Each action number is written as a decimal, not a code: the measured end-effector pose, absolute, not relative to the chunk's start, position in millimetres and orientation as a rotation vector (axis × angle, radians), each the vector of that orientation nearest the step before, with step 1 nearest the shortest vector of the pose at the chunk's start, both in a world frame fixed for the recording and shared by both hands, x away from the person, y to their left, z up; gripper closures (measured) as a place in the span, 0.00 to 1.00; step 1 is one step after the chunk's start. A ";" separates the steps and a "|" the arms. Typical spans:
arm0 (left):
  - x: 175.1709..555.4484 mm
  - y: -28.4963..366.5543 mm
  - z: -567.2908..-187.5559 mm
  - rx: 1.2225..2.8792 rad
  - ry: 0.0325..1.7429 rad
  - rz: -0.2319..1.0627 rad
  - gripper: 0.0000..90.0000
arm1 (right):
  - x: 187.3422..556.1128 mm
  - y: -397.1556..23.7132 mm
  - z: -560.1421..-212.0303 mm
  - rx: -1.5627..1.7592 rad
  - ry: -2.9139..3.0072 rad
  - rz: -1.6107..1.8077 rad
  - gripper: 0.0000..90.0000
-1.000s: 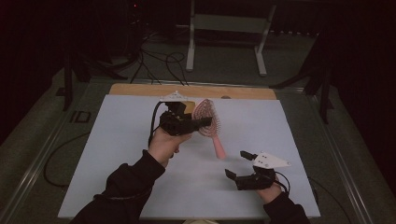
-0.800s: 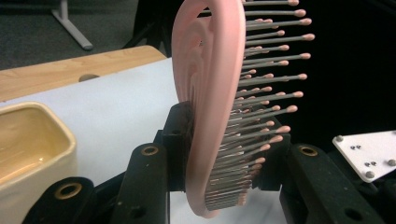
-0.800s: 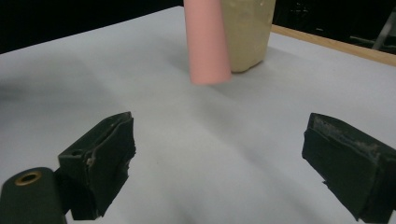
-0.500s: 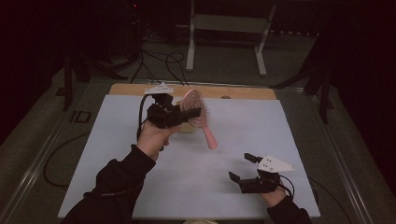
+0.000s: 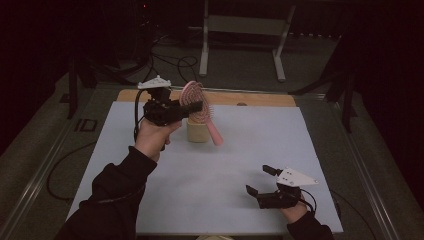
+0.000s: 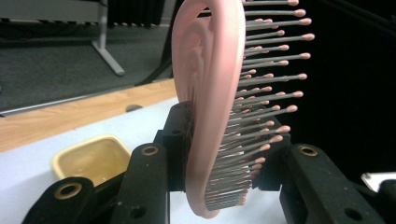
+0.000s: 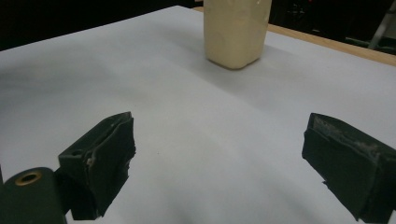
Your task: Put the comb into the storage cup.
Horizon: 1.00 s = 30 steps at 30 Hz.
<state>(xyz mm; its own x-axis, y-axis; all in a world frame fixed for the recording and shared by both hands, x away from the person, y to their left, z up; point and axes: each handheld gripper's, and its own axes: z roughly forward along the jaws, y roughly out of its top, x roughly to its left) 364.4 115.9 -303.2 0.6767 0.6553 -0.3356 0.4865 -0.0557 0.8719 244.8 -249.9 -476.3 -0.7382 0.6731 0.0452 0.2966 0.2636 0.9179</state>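
The left gripper was clenched on the head of a pink hairbrush, its jaws pressing the back and the bristle side, and it held the brush in the air with the handle slanting down past a cream cup standing on the white mat. The right gripper rested near the mat's front edge, well apart from the cup, with its jaws spread wide and nothing between them.
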 end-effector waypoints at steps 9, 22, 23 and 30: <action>377.4 129.5 -291.9 1.677 0.958 0.236 0.72 | 244.5 -250.6 -476.5 0.887 2.183 1.468 0.10; 395.3 132.1 -277.5 1.669 0.974 0.298 0.72 | 244.1 -251.1 -475.7 0.876 2.182 1.469 0.10; 397.1 132.6 -277.3 1.664 0.978 0.296 0.72 | 244.0 -250.7 -475.6 0.879 2.179 1.474 0.10; 408.0 132.5 -279.1 1.652 1.004 0.324 0.72 | 244.0 -250.7 -475.6 0.879 2.181 1.475 0.10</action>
